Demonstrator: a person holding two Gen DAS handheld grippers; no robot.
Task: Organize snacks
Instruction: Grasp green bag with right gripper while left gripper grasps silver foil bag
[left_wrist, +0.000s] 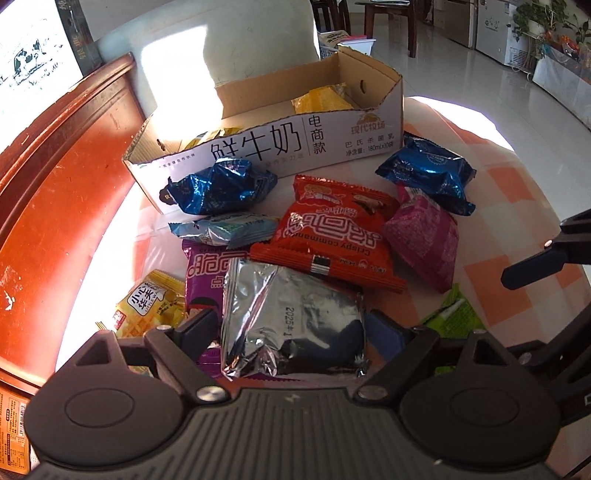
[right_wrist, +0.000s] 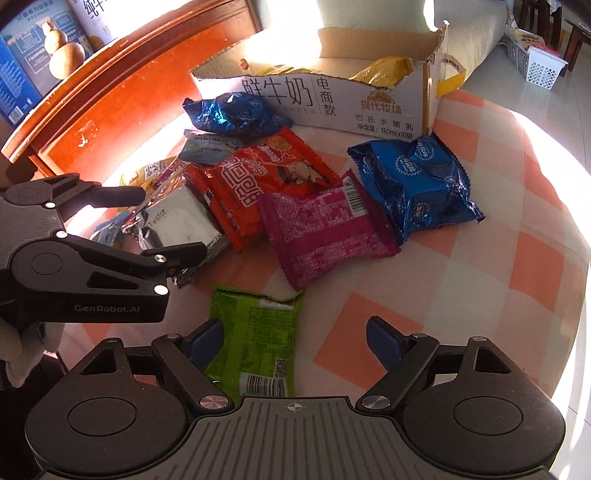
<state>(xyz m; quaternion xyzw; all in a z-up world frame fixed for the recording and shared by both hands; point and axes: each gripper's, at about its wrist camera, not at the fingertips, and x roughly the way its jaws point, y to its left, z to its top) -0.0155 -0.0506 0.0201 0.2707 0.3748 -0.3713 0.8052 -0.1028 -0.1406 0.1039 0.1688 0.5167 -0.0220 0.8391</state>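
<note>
A cardboard milk box (left_wrist: 258, 144) (right_wrist: 332, 99) stands at the back of the table with yellow packets inside. In front lie several snack packets: red (left_wrist: 332, 229) (right_wrist: 255, 181), magenta (left_wrist: 424, 236) (right_wrist: 325, 232), two blue foil ones (left_wrist: 221, 184) (left_wrist: 428, 173) (right_wrist: 413, 184), purple (left_wrist: 203, 273), yellow (left_wrist: 147, 306), green (right_wrist: 255, 339). My left gripper (left_wrist: 295, 328) (right_wrist: 173, 225) has a finger on each side of a silver packet (left_wrist: 291, 325) (right_wrist: 177, 221); contact is unclear. My right gripper (right_wrist: 295, 339) is open over the green packet's near end.
A red-brown wooden headboard (left_wrist: 55, 184) (right_wrist: 129, 92) borders the left side. The checked tablecloth (right_wrist: 498, 277) spreads to the right. A white perforated basket (right_wrist: 535, 66) sits on the floor at back right. Printed cartons (right_wrist: 29, 55) stand behind the headboard.
</note>
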